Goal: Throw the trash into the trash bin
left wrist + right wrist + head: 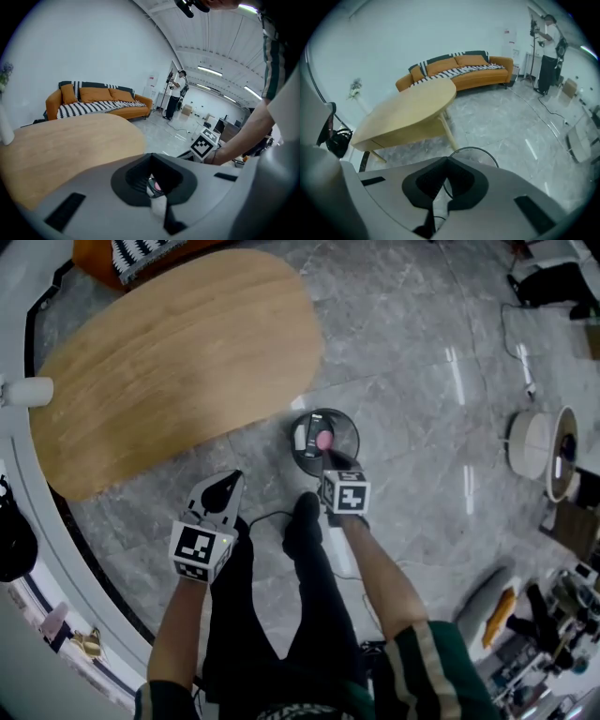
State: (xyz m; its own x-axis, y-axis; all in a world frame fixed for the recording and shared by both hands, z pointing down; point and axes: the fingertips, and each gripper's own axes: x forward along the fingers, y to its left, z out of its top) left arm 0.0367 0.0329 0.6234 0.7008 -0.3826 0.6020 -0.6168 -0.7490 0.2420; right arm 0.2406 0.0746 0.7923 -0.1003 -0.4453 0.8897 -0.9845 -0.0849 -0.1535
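Now looking straight down on a round black bin (355, 432) in the middle of the frame, standing on the grey floor (412, 352). In it, pink trash (324, 439) lying just beside white trash (300, 437). Just below the bin, the right gripper (336, 465), tips at the near rim, jaws closed together with nothing between them. Lower left of that, the left gripper (230, 486), apart from the bin, jaws also pressed together and holding nothing. Through the small gap under its tips, in the left gripper view, a peek of the bin and the pink trash. Between the two grippers, a black shoe (305, 521) on the floor. Upper left of the frame, a big wooden table (169, 362), near the bin but not touching it. Far back in both gripper views, an orange sofa (93, 101) with a striped blanket (89, 108), against a white wall (93, 47)
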